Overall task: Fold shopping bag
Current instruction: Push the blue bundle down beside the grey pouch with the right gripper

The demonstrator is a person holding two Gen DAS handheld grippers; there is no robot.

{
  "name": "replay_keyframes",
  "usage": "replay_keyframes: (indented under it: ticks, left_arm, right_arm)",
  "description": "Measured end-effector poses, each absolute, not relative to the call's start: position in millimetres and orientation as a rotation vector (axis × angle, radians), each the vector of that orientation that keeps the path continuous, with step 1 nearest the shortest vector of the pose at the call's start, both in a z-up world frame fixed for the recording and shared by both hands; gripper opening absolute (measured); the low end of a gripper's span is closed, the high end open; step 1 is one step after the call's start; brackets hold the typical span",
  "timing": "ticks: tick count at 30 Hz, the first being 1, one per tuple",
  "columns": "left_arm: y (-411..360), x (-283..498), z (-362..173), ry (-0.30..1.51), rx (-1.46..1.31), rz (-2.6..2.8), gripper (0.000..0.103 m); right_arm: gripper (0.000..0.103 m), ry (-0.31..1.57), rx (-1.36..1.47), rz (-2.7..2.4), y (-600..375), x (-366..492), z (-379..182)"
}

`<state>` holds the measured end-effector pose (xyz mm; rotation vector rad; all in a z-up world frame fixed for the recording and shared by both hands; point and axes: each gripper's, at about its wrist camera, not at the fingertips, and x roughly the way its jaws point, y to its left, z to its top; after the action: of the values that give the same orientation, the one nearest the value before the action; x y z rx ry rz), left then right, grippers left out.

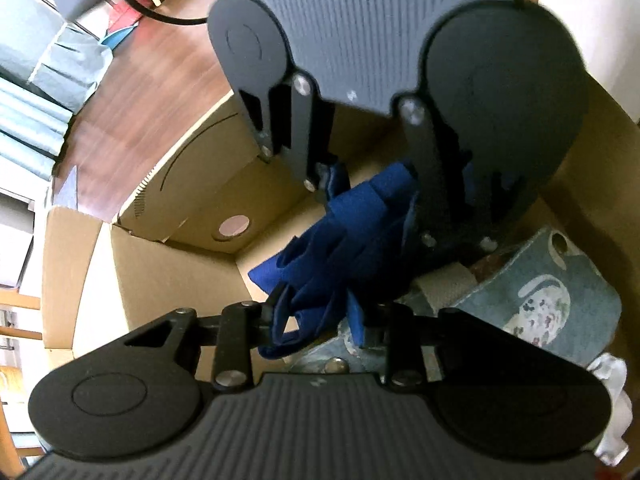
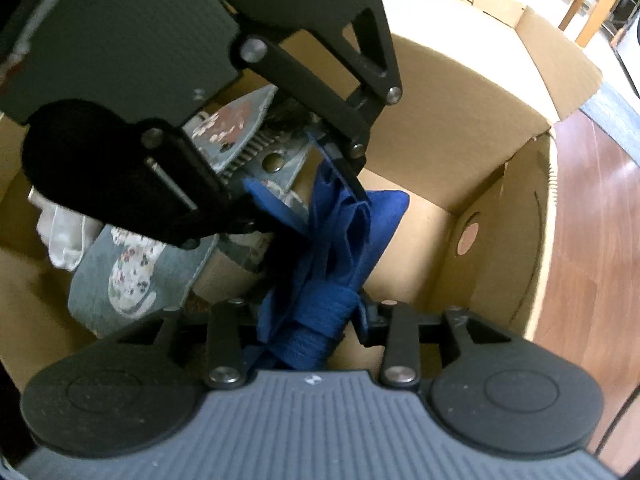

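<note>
An open cardboard box (image 2: pixel 460 92) fills both views, standing on a wooden floor (image 1: pixel 136 92); its flaps are turned out and its brown walls enclose everything else; against the wall on the left gripper's side a grey-blue printed cloth (image 1: pixel 540 292) is bunched, with a white crumpled piece (image 2: pixel 64 240) at its outer edge; over the middle of the box, above the bare bottom, the blue shopping bag (image 2: pixel 340 240) is held clear as a loose, gathered bundle; it is seen to be thin woven fabric, and is judged light, limp and prone to sag and slide between grips, so that it would best be taken by its hems or corners and drawn taut before any crease is laid; the rolled handle strap (image 2: pixel 320 320) is judged the firmest hold; the right gripper (image 2: pixel 308 320) is closed narrowly upon that strap; the left gripper (image 1: pixel 320 320) is likewise drawn in tight, with blue folds pinched between its fingers.
</note>
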<state>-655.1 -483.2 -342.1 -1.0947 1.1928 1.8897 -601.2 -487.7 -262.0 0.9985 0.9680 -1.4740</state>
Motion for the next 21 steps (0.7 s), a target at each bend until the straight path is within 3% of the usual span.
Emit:
replay_keyframes:
  ticks: [4,9,21]
  left_arm:
    - [-479,-630,-321,1.184,-1.101,1.904,0.036]
    - [-479,-617,-308,1.144,-1.118,1.963,0.036]
    - [-506,-562,-240,0.817,-1.308,2.48,0.038]
  right_arm:
    - [0.044,1.045,0.941,-1.479,-485,-593,-245]
    - [0.029,1.123,0.888,-1.534,-488,-585,-242]
    - [0.024,1.002,0.996,-1.629,-515,-596,-238]
